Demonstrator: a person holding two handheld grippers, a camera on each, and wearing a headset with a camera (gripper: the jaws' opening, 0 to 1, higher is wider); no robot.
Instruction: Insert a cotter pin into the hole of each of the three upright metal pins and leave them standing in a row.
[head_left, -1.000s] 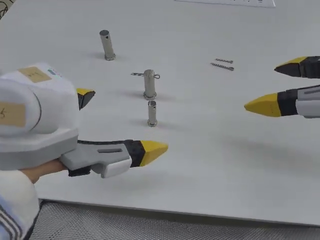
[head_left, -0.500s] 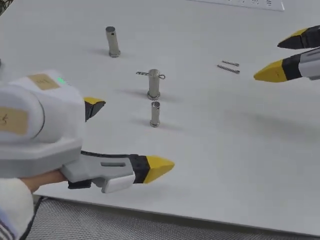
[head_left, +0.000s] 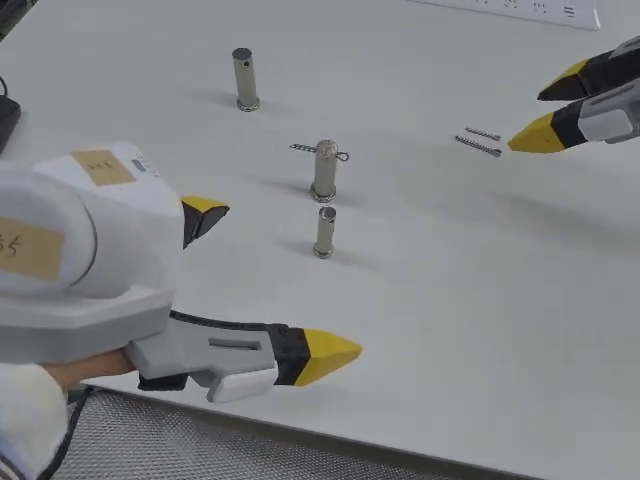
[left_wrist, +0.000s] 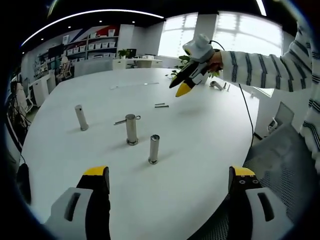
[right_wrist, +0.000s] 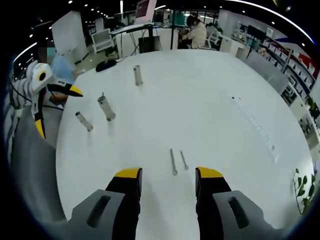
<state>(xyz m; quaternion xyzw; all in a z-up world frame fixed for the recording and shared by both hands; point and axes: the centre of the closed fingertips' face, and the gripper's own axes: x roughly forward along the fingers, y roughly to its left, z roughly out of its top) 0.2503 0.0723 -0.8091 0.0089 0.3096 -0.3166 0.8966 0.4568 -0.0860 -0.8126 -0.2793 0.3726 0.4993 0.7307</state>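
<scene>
As my right tool (head_left: 530, 120), jaws apart, hovers upper right beside two loose cotter pins (head_left: 478, 140) lying on the worktop (head_left: 480, 300), I judge a shallow pinch could flick them away or grab both.

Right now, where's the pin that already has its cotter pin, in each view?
Head view: fitted pin at centre, middle of the row.
Left gripper view: fitted pin left of centre.
Right gripper view: fitted pin upper left.
Shared landmark: the two loose cotter pins.
</scene>
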